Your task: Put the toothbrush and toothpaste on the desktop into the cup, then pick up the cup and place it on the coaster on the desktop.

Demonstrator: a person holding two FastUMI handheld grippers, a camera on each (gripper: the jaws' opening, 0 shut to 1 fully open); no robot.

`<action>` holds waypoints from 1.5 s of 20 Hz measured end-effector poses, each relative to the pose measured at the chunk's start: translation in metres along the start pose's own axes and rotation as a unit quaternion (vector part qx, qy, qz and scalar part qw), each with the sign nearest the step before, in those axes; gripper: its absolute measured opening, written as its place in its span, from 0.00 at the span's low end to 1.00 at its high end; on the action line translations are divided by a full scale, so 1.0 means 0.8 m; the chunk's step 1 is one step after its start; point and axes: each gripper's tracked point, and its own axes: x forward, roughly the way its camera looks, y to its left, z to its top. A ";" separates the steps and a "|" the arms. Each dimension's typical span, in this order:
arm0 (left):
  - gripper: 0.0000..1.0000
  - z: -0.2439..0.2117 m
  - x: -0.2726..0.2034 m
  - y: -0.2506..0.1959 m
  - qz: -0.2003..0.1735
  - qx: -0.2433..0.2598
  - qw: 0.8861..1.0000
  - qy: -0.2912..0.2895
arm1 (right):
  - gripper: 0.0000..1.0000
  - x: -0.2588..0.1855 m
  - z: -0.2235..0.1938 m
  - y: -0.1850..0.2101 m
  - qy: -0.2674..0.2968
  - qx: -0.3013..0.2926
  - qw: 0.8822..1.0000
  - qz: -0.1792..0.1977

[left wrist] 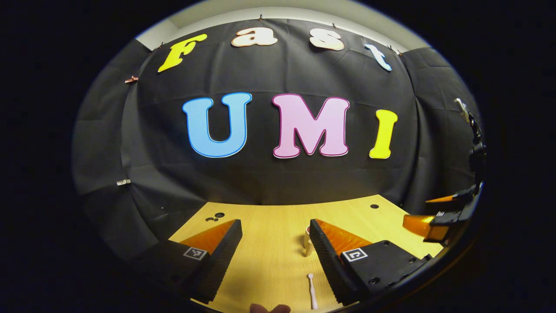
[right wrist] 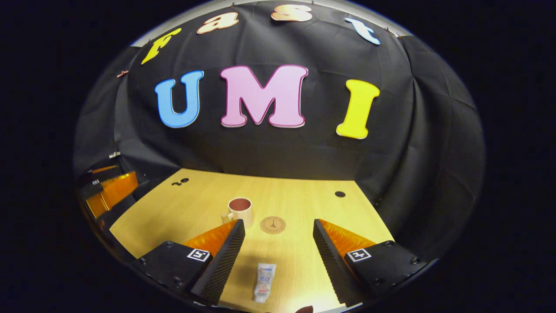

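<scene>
Both grippers hang over a wooden desktop, fingers spread and holding nothing. In the left gripper view, the left gripper frames a white toothbrush at 6 o'clock. In the right gripper view, the right gripper straddles a toothpaste tube; the cup stands at 11 o'clock, just beside the round coaster.

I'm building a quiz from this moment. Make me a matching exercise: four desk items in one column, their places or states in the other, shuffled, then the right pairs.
Things:
1. toothbrush
2. toothpaste
3. cup
4. coaster

Places or states:
A. round disc lying bare on the desk, right of the cup in the right gripper view
B. lying flat between the open right gripper's fingers
C. upright, nothing in it
D. lying flat between the open left gripper's fingers

Pairs: 1-D, 2-B, 3-C, 4-A
</scene>
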 end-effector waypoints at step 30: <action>0.97 -0.034 0.022 0.071 -0.022 -0.004 1.000 0.021 | 0.72 0.073 -0.312 0.044 0.352 0.029 0.935 -0.023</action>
